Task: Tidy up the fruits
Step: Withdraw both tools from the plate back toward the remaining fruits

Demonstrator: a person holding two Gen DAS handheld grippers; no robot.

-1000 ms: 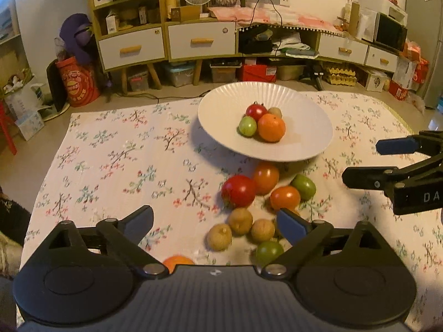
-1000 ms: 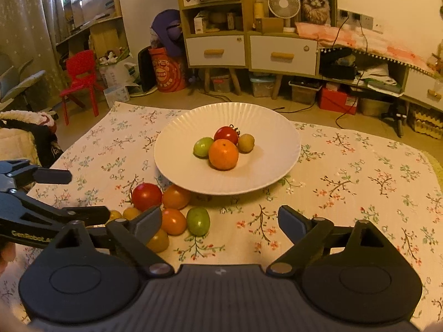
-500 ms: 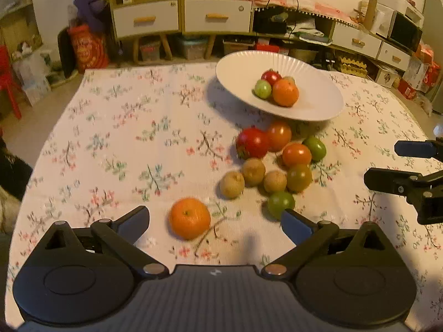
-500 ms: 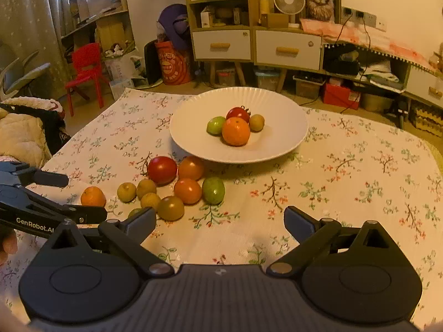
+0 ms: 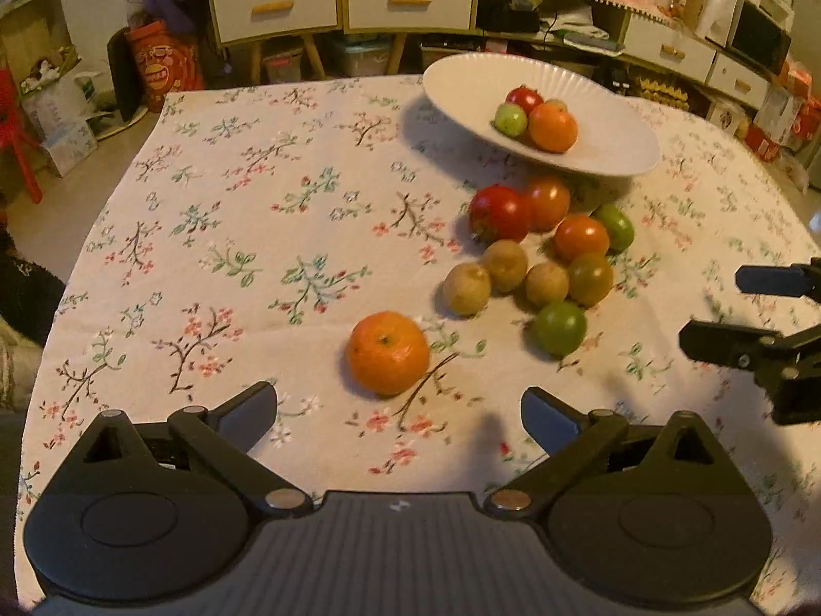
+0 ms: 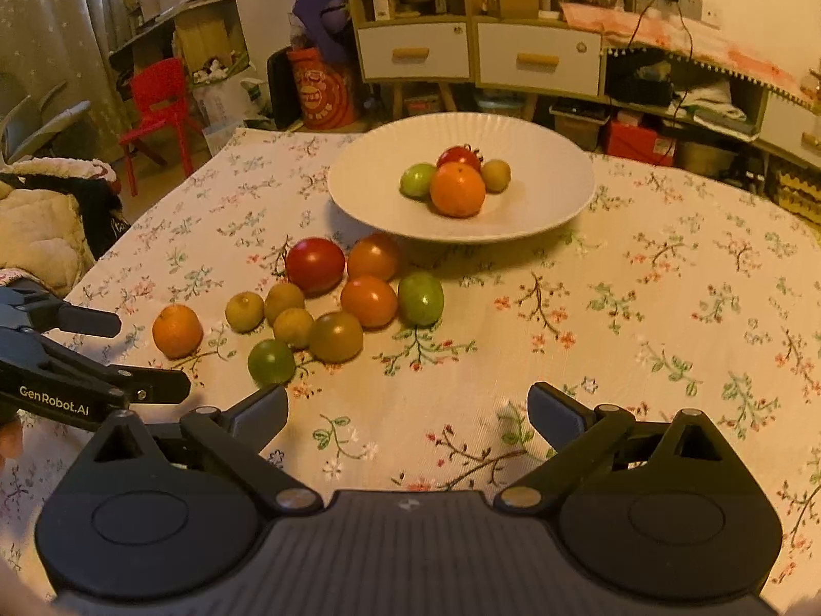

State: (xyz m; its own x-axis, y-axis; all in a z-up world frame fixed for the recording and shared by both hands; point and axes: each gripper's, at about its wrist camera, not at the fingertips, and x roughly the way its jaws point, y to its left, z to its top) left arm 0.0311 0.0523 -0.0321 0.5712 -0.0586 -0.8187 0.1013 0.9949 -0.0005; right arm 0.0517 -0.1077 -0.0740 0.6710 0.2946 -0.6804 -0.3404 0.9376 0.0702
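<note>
- Two grippers over the floral tablecloth (image 5: 246, 236), both empty. Left gripper (image 5: 399, 413) has its fingers spread wide, nothing between them; right gripper (image 6: 408, 408) likewise stands wide apart over bare cloth.
- Nearest fruit to the left gripper: a lone mandarin (image 5: 388, 351), just ahead of the gap between its fingers, lying apart from the rest.
- Risk, judged: the mandarin is round and free on the cloth; a pad arriving off-centre could roll it away, or toward the table edge.
- Next out: loose cluster of a green tomato (image 5: 559, 327), three small brown fruits (image 5: 505, 264), orange tomatoes (image 5: 581, 237) and a red tomato (image 5: 499, 212), several touching. Risk, judged: reaching for one may nudge its neighbours and scatter them.
- Farthest: white plate (image 5: 610, 154), already holding four fruits, piled at its centre. Risk, judged: a fruit dropped onto the pile could knock one out, or the plate could get bumped.
- Pose: left gripper angled steeply down at the cloth; right gripper tilted down less, beside the cluster, aimed toward the plate. Each shows at the edge of the other's view.
</note>
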